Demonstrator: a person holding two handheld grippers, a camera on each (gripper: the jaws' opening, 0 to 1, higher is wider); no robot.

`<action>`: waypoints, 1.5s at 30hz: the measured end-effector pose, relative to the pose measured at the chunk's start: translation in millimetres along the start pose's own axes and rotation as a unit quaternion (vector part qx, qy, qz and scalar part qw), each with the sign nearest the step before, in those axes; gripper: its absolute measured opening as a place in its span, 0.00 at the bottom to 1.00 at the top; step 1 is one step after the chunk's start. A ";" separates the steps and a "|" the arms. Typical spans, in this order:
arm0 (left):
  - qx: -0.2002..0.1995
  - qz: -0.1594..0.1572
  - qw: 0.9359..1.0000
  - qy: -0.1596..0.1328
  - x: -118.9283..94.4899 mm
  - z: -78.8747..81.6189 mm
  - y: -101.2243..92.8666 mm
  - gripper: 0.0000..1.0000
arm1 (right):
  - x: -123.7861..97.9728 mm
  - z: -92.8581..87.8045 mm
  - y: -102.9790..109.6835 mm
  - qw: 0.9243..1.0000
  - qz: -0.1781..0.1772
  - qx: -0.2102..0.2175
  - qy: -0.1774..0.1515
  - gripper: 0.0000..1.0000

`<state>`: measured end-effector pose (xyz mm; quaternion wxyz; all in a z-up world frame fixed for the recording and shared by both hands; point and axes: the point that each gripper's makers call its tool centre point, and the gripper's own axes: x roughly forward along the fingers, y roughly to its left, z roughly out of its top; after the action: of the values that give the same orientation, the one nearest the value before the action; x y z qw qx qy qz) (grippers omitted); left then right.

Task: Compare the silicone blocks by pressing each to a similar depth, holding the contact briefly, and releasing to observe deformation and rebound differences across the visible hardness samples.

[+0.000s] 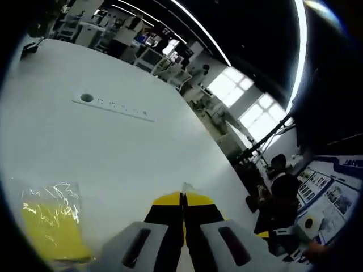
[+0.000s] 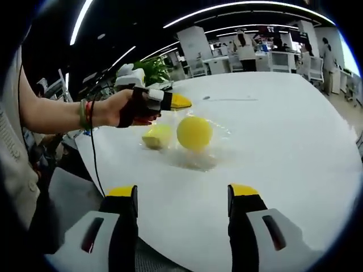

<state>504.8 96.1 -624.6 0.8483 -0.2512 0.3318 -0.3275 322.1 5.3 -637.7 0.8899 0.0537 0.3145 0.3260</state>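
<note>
On the white table (image 2: pixel 283 130) a round bright-yellow silicone block (image 2: pixel 194 132) lies on crinkled clear plastic, with a smaller pale-yellow block (image 2: pixel 157 136) touching its left side. A person's hand holds my left gripper (image 2: pixel 182 102) just above and left of the blocks, apart from them, its yellow tips together. In the left gripper view those jaws (image 1: pixel 182 199) are shut with nothing between them, and a yellow block in clear wrap (image 1: pixel 51 224) lies at the lower left. My right gripper (image 2: pixel 182 191) stands open, well short of the blocks.
A long white strip with a dark round spot (image 1: pixel 113 106) lies flat farther out on the table. The table's near edge (image 2: pixel 142 238) runs just in front of my right jaws. Desks, a plant (image 2: pixel 153 71) and people stand beyond the table.
</note>
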 end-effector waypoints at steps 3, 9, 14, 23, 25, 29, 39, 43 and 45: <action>0.023 -0.012 1.000 -0.001 -8.2 3.3 -12.3 0.00 | -3.6 3.2 5.8 1.000 0.001 -0.010 -0.004 0.60; 0.060 -0.023 0.998 -0.002 -30.9 7.8 -31.3 0.00 | -11.4 12.6 14.9 1.000 -0.001 -0.029 -0.011 0.62; 0.068 -0.026 0.997 -0.018 -49.5 15.5 -40.9 0.00 | -19.1 20.3 22.7 0.999 -0.003 -0.052 -0.015 0.63; 0.097 -0.040 0.993 -0.056 -88.9 36.3 -64.7 0.00 | -26.8 31.8 30.1 0.997 -0.003 -0.079 -0.017 0.65; 0.103 -0.044 0.992 -0.060 -96.6 40.8 -66.5 0.00 | -27.0 35.9 31.9 0.996 -0.002 -0.086 -0.018 0.65; 0.114 -0.049 0.990 -0.071 -109.6 45.4 -73.6 0.00 | -26.8 46.9 37.9 0.994 0.005 -0.106 -0.017 0.66; 0.138 -0.059 0.985 -0.085 -134.2 54.7 -81.3 0.00 | -21.7 90.0 51.2 0.982 0.037 -0.187 -0.011 0.68; 0.143 -0.062 0.984 -0.086 -140.6 50.8 -82.1 0.00 | -13.7 100.6 54.0 0.977 0.045 -0.207 -0.005 0.67; 0.144 -0.060 0.984 -0.088 -143.5 50.9 -80.6 0.00 | -9.6 106.3 56.7 0.976 0.051 -0.214 -0.007 0.68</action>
<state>429.4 157.2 -482.3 0.8802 -0.1735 0.1901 -0.3987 348.8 55.3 -531.0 0.8651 -0.1198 0.2284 0.4301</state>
